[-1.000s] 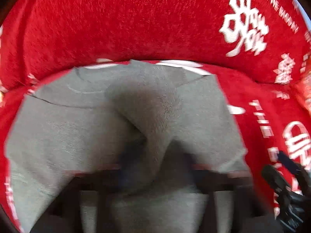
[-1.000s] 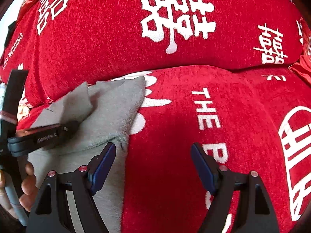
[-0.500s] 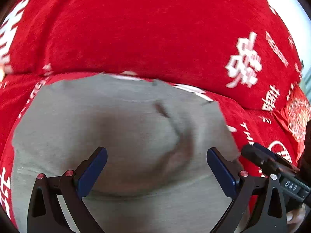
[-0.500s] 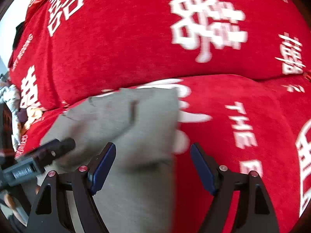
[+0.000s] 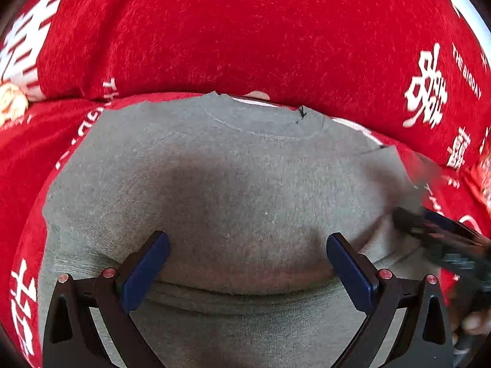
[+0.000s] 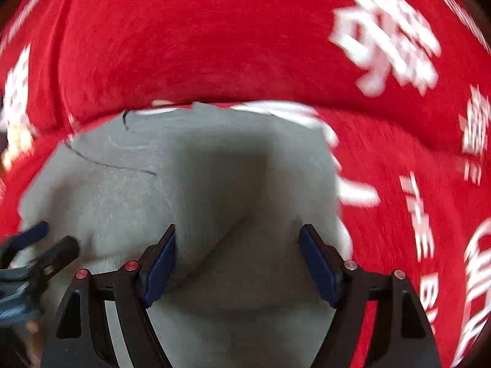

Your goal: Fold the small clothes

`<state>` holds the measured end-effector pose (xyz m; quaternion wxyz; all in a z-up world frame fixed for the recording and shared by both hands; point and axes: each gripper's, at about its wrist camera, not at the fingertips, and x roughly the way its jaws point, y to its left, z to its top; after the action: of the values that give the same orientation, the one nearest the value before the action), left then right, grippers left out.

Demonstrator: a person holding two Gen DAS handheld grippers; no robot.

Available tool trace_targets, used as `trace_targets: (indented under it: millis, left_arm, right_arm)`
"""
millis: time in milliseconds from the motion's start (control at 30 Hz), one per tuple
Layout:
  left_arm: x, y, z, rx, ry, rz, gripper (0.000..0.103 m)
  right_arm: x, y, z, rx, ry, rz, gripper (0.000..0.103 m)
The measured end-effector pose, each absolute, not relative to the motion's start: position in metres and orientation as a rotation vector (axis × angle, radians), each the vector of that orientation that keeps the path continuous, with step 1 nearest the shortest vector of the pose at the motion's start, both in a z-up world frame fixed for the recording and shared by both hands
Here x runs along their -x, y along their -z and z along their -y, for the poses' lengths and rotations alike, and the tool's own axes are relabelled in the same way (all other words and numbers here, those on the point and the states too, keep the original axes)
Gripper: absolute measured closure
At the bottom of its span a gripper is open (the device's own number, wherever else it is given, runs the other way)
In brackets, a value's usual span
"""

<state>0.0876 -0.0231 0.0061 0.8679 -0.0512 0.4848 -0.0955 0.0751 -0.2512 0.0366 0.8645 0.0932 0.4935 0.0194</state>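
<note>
A small grey shirt lies on a red sofa seat, its collar toward the backrest. A sleeve or side flap is folded over its right part. My left gripper is open and empty, just above the shirt's lower middle. My right gripper is open and empty over the folded right part. The right gripper's fingers show at the right edge of the left wrist view. The left gripper's fingers show at the left edge of the right wrist view.
The red sofa cover with white printed characters and letters rises as a backrest right behind the shirt. More red seat stretches to the right of the shirt. The right wrist view is motion-blurred.
My left gripper let go of the grey fabric, opened and pulled back; the fold now lies flat. My right gripper moved left from the bare seat to over the shirt's right part.
</note>
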Motion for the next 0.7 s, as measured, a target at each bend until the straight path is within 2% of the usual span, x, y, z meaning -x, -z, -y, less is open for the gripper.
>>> trace_targets:
  millis: [100, 267, 333, 367, 400, 467, 567, 600, 633, 667, 700]
  left_arm:
    - [-0.087, -0.002, 0.032, 0.049, 0.185, -1.003, 0.0]
    - [-0.083, 0.0, 0.038, -0.007, 0.163, -0.993, 0.0]
    - [-0.084, 0.0, 0.034, 0.015, 0.172, -0.989, 0.0]
    - [-0.083, -0.001, 0.034, 0.019, 0.174, -0.988, 0.0]
    - [-0.083, -0.001, 0.033, 0.025, 0.178, -0.985, 0.0]
    - [-0.083, -0.002, 0.033, 0.029, 0.179, -0.982, 0.0]
    - [-0.082, -0.002, 0.032, 0.032, 0.18, -0.98, 0.0]
    - [-0.083, -0.002, 0.032, 0.033, 0.181, -0.979, 0.0]
    - [-0.083, -0.002, 0.032, 0.034, 0.18, -0.978, 0.0]
    - [-0.083, -0.002, 0.033, 0.035, 0.179, -0.978, 0.0]
    - [-0.083, -0.002, 0.032, 0.034, 0.179, -0.978, 0.0]
  right_arm:
    - [-0.06, -0.047, 0.271, -0.319, -0.087, -0.982, 0.022]
    - [-0.071, -0.041, 0.283, -0.47, -0.155, -1.01, 0.023]
    - [-0.078, -0.033, 0.282, -0.499, -0.159, -1.035, 0.041]
    - [-0.081, -0.027, 0.281, -0.502, -0.163, -1.062, 0.065]
    - [-0.08, -0.025, 0.28, -0.512, -0.159, -1.085, 0.074]
    - [-0.08, -0.023, 0.282, -0.542, -0.154, -1.084, 0.079]
    - [-0.08, -0.025, 0.291, -0.644, -0.186, -1.087, 0.079]
    - [-0.08, -0.023, 0.296, -0.696, -0.188, -1.093, 0.076]
    - [-0.081, -0.022, 0.3, -0.742, -0.187, -1.103, 0.071]
    - [-0.081, -0.019, 0.306, -0.791, -0.189, -1.115, 0.055]
    - [-0.081, -0.016, 0.311, -0.845, -0.197, -1.112, 0.048]
